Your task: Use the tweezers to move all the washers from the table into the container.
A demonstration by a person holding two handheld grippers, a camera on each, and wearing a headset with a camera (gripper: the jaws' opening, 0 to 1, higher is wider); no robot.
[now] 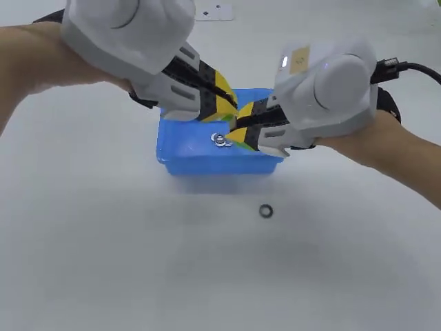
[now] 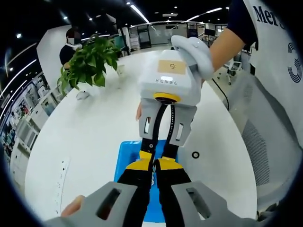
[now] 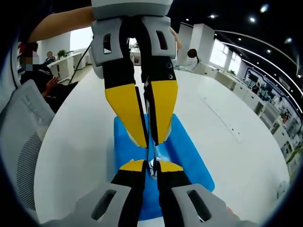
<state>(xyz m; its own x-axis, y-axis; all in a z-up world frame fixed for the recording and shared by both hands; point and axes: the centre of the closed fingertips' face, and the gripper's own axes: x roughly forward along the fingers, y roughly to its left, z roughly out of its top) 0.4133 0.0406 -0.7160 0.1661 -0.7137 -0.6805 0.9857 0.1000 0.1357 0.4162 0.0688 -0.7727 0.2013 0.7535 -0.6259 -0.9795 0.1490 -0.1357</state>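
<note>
L gripper (image 1: 229,105) clamped on thin dark metal tweezers (image 3: 144,118), over blue rectangular plastic container (image 1: 207,165). R gripper (image 1: 238,134) jaws nearly together round tweezers' tip; can't tell if squeezing. Small silver washer (image 1: 219,140) inside container; dark ring washer (image 1: 266,211) on white counter (image 1: 138,262), near container.

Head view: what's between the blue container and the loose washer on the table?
Nothing: bare white table between container and washer, seen in head view.

Container (image 1: 186,162) on table (image 1: 103,262), washers (image 1: 219,141) inside, lone washer (image 1: 266,211) on table in front, tweezers (image 3: 148,151) above container
</note>
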